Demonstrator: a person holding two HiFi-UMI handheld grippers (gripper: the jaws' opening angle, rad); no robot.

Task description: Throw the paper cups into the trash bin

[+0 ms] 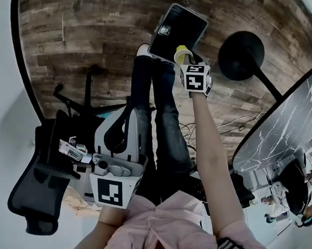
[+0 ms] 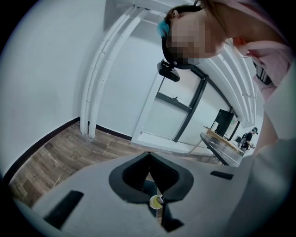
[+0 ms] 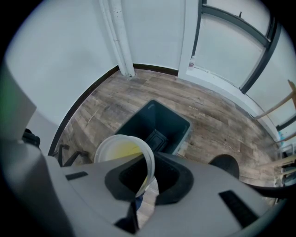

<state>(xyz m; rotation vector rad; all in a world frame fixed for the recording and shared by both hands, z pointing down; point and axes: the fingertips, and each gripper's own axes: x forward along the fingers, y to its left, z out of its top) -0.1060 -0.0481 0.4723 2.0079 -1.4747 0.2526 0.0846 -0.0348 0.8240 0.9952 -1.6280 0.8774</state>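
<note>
In the head view a dark rectangular trash bin (image 1: 178,30) stands on the wood floor ahead of the person's feet. My right gripper (image 1: 188,59), its marker cube facing up, points steeply down over the bin's near edge, shut on a paper cup (image 1: 181,54). In the right gripper view that cup (image 3: 121,152) is white with a yellowish inside, its rim pinched between the jaws of the right gripper (image 3: 149,176), and the bin (image 3: 155,127) lies open right below it. My left gripper (image 1: 129,114) is held close to the body; its tips (image 2: 149,170) meet with nothing between them.
A black office chair (image 1: 39,193) stands at the left. To the right of the bin are a round black table base (image 1: 241,53) and a dark marbled tabletop (image 1: 291,128). Cables (image 1: 236,124) trail on the floor. The person's legs (image 1: 162,111) are between the grippers.
</note>
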